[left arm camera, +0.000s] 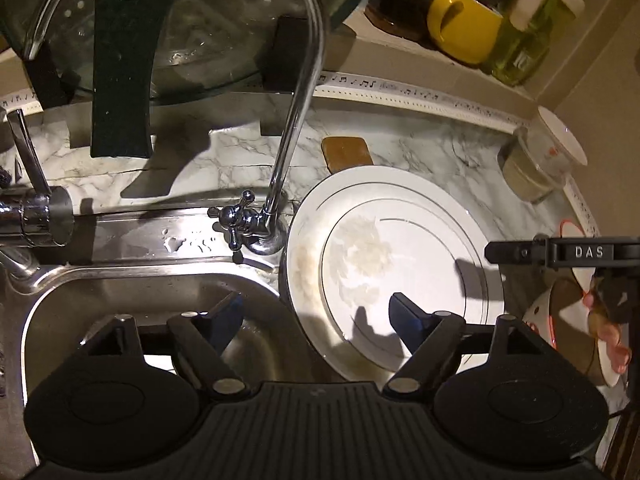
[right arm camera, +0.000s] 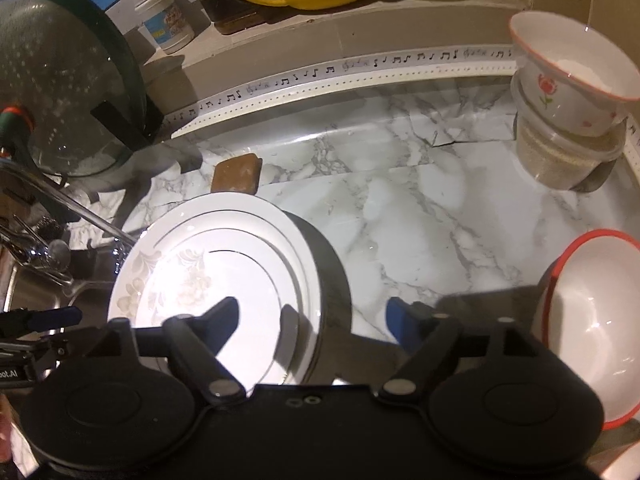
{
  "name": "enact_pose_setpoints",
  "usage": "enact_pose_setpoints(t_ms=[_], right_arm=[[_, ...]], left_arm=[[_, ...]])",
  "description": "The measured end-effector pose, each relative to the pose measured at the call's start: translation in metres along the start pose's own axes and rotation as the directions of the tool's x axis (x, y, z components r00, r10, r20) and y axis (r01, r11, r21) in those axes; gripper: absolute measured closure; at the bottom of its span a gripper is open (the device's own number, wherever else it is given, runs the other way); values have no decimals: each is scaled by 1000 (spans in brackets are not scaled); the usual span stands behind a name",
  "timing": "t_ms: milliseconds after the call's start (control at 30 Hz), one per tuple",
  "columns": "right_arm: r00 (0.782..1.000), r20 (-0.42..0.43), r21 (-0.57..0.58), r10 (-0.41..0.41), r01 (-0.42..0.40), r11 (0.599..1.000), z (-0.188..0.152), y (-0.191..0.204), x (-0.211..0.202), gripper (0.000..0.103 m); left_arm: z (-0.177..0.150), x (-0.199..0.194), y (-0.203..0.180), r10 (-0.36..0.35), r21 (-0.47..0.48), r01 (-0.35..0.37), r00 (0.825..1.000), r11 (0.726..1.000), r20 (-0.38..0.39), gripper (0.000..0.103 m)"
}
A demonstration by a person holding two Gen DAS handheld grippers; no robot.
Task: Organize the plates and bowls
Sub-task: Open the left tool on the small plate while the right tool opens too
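Observation:
A white plate (left arm camera: 400,248) with thin rings and a faded flower print lies on the marble counter beside the sink; in the right wrist view (right arm camera: 216,272) it looks like a stack of plates. My left gripper (left arm camera: 320,320) is open and empty, its right finger over the plate's near part, its left finger over the sink. My right gripper (right arm camera: 312,320) is open and empty, its left finger over the plates. A white bowl with a red rim (right arm camera: 588,320) stands at the right. A flowered bowl (right arm camera: 568,76) sits on a plastic tub.
A steel sink (left arm camera: 132,312) and curved tap (left arm camera: 296,120) are at the left. A glass lid (left arm camera: 160,28) leans behind them. A brown soap bar (right arm camera: 237,174) lies behind the plate. A yellow mug (left arm camera: 464,24) and bottles stand on the back ledge. The plastic tub (right arm camera: 560,156) stands in the far right corner.

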State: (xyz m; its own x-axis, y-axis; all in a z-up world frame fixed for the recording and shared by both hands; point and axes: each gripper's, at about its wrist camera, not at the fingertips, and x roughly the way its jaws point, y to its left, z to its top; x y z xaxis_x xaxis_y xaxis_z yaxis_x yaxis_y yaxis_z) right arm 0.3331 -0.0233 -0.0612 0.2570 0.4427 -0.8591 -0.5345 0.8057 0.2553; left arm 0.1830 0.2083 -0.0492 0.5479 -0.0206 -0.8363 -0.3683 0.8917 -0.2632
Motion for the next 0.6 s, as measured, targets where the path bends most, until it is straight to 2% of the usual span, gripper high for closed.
enact_pose_setpoints(t_ms=[67,133,200,300,467,600], right_arm=[[1000,-11,9,18,-17,1000,-1,0,5,8],[1000,-5,20,5,-5,1000,-2,1,8,7],[1000,-10,18,2,-2,1000,-3,2,12,7],[999,-31,16,26,-25,1000,-3,5,18,16],[998,-54,16,32,-31,999,-3,8,27,21],[997,-68,10,24,-24,1000,-3,10,33,30]], left_arm=[[0,5,1,6,-11,-6,1000,1000,4,23],[0,13,3,11,-18,-11,1000,1000,-7,23],[-1,21,8,-18,-40,17,999,999,-27,23],[-2,33,15,-57,-84,54,998,995,-40,23],[-3,49,19,-112,-121,103,991,987,-71,23],[-3,55,16,-69,-109,61,995,992,-71,23]])
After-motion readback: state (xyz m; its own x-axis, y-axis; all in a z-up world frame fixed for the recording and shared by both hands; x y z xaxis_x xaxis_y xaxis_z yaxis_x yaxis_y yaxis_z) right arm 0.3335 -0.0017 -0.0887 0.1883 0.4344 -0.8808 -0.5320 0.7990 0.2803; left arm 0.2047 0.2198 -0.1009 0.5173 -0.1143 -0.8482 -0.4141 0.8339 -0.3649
